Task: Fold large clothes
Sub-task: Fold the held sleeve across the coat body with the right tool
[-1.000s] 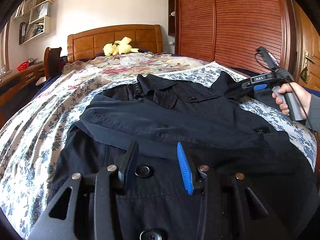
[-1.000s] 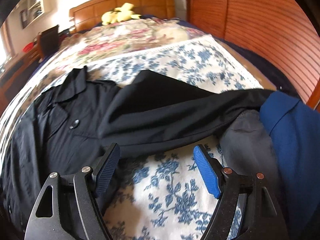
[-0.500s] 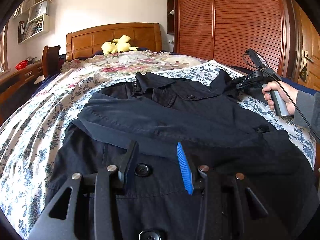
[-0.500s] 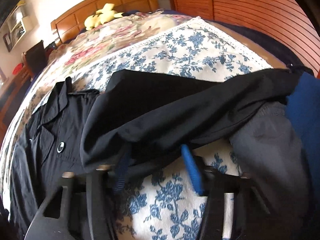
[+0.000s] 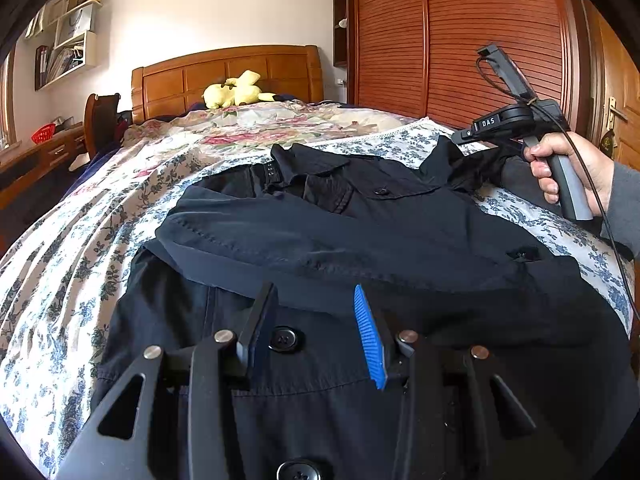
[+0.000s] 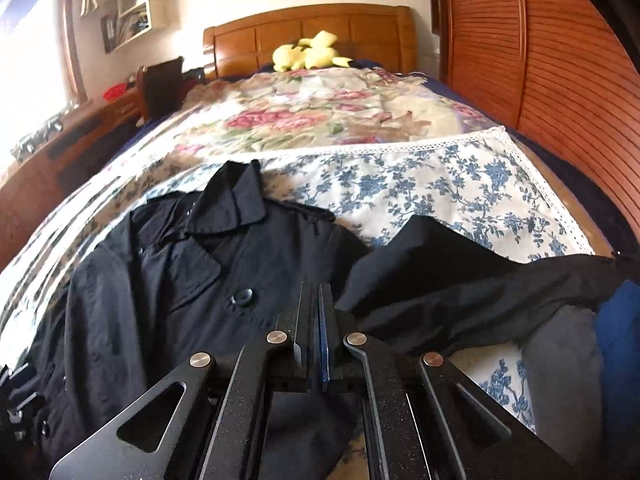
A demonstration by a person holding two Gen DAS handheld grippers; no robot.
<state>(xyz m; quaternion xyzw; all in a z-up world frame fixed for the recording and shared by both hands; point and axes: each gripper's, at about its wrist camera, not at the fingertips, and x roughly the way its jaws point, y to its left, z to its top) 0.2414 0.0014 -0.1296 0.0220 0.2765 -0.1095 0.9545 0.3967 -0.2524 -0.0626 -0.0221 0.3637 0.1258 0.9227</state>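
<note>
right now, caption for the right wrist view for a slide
Right gripper shut on the sleeve of a dark coat spread on a floral bedspread.

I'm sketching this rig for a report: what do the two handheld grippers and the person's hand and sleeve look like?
The left gripper and the right gripper have matte black linkage arms with silver rivets, one black finger and one ribbed blue pad. From the left wrist view, the right gripper has a grey handle, a black body marked "DAS", and a thin black cable. The bare right hand wears a grey sleeve.
</note>
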